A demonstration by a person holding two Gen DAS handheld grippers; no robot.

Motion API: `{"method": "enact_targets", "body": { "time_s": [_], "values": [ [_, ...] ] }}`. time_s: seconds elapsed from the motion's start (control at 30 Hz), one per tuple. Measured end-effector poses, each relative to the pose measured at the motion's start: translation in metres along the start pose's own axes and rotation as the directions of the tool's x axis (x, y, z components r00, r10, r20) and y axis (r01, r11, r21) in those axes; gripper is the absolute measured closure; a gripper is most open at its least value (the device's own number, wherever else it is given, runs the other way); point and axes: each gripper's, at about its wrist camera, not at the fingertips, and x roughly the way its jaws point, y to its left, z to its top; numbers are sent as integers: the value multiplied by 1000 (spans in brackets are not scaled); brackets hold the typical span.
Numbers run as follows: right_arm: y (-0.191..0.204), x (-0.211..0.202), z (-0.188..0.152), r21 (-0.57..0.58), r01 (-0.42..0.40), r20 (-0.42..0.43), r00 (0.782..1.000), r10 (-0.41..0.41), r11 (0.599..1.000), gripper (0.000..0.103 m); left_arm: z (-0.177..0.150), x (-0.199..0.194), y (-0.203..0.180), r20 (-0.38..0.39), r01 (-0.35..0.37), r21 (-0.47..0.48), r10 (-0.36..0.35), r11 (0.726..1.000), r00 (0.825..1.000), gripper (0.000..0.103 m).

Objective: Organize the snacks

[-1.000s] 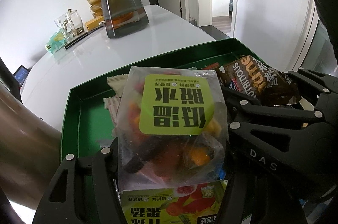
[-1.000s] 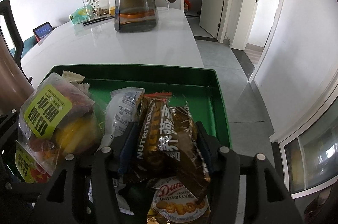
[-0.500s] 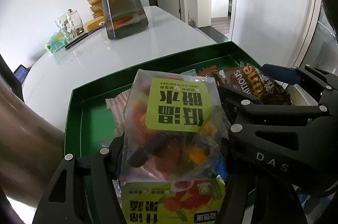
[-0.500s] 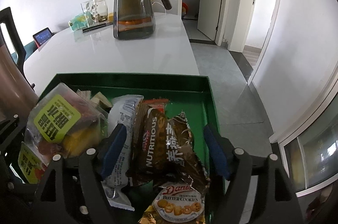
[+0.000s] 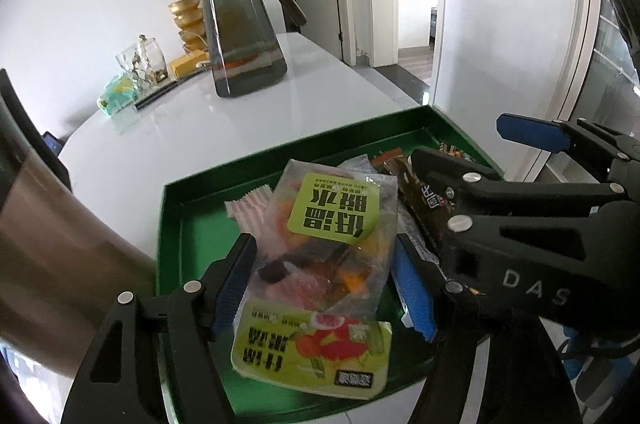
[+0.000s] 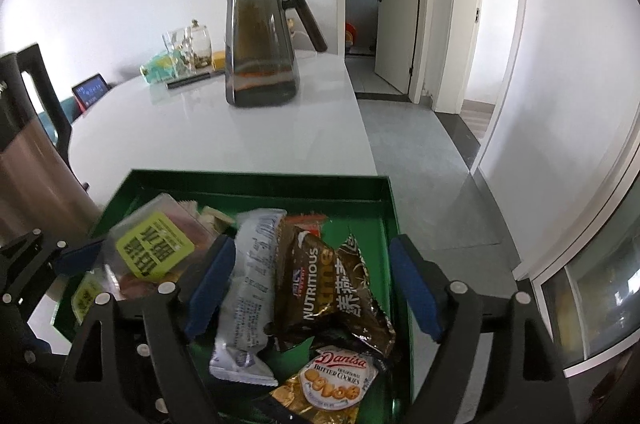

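Note:
A green tray [image 5: 288, 152] [image 6: 256, 180] on the white table holds several snack packs. In the left wrist view my left gripper [image 5: 324, 288] is open, its blue pads either side of a clear pack with a lime label [image 5: 332, 224], which lies on a lime fruit pack [image 5: 316, 352]. In the right wrist view my right gripper [image 6: 312, 288] is open above a brown Nutritious pack [image 6: 328, 284], a white wrapper [image 6: 248, 288] and a Danisa butter cookie pack [image 6: 336, 380]. The lime-label pack [image 6: 154, 248] shows at left. The right gripper [image 5: 520, 184] shows in the left view.
A dark glass pitcher [image 6: 260, 40] [image 5: 240, 32] stands on the white table [image 6: 224, 136] behind the tray. Glass jars [image 6: 188, 44] and a teal pack sit at the back. A brown metal vessel [image 5: 52, 256] stands left of the tray. The table's right edge drops to floor [image 6: 420, 152].
Both grippers opened and let go of their packs, the left one the lime-label pack, the right one the brown pack. Both have pulled back and up, and the packs now lie in the tray.

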Motion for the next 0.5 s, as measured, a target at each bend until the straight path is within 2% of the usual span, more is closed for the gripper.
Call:
{"method": "enact_targets", "body": {
  "time_s": [0.07,0.2,0.4,0.5],
  "values": [
    [1,-11,1,5,0,21,1000,0,1000,0,-1,-9,1,20,0,2,0,1000,1000,39],
    [4,-36,3,15,4,55,998,-5,1000,0,-5,-38,8,68,5,4,-5,1000,998,28],
    [17,-81,-4,6,8,79,997,-9,1000,0,-19,-80,22,101,30,-3,-30,1000,994,23],
    [28,-104,-11,-6,12,82,997,-11,1000,0,-31,-104,28,116,19,-2,-19,1000,993,23]
  ]
}}
